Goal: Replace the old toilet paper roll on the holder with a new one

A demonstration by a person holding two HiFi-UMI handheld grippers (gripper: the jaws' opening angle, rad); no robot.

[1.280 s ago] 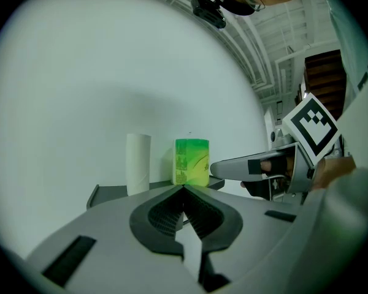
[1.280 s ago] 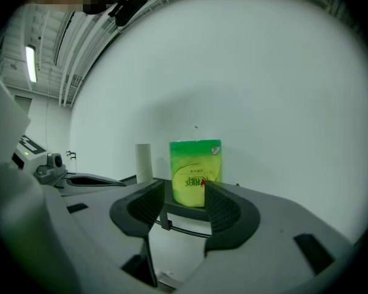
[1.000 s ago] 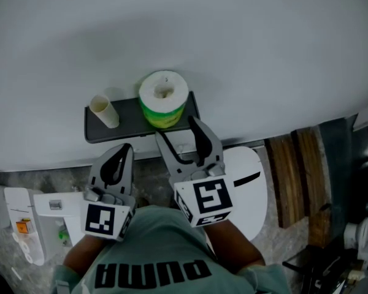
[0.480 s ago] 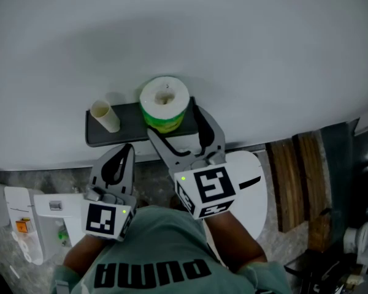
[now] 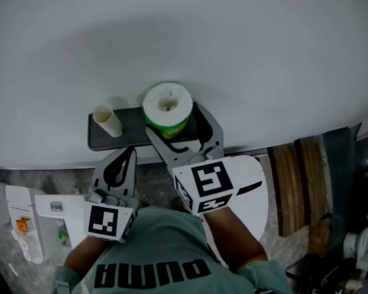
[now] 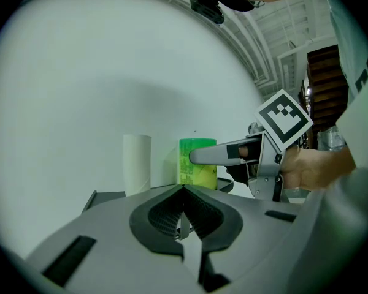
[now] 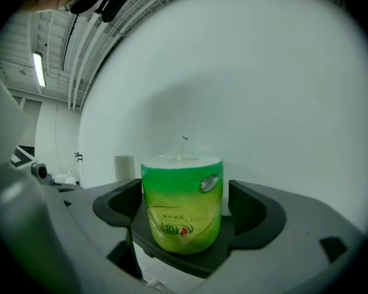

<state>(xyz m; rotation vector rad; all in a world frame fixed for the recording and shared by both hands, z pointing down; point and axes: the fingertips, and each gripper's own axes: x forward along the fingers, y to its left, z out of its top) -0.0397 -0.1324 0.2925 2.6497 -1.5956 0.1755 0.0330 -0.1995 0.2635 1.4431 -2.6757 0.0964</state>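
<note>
Head view shows both grippers held out in front of your green shirt (image 5: 153, 268), pointing toward the wall. Your left gripper (image 5: 126, 155) is the nearer one and sits just below the front edge of a dark shelf (image 5: 132, 133). The left gripper view shows its jaws pressed together with nothing between them. Your right gripper (image 5: 173, 121) extends farther, over the shelf, with its jaws spread, one on each side of the new toilet paper roll (image 5: 167, 106). In the right gripper view the roll stands upright between the two pads in a green printed wrapper. A narrow gap shows at the right pad, and contact at the left pad cannot be confirmed. The roll rests on the shelf, right of its centre. The empty cardboard core (image 5: 108, 121) stands on end near the shelf's left end, well apart from the roll and from both grippers. Beyond the shelf, the plain white wall (image 5: 233, 54) fills the upper part of the view.
</note>
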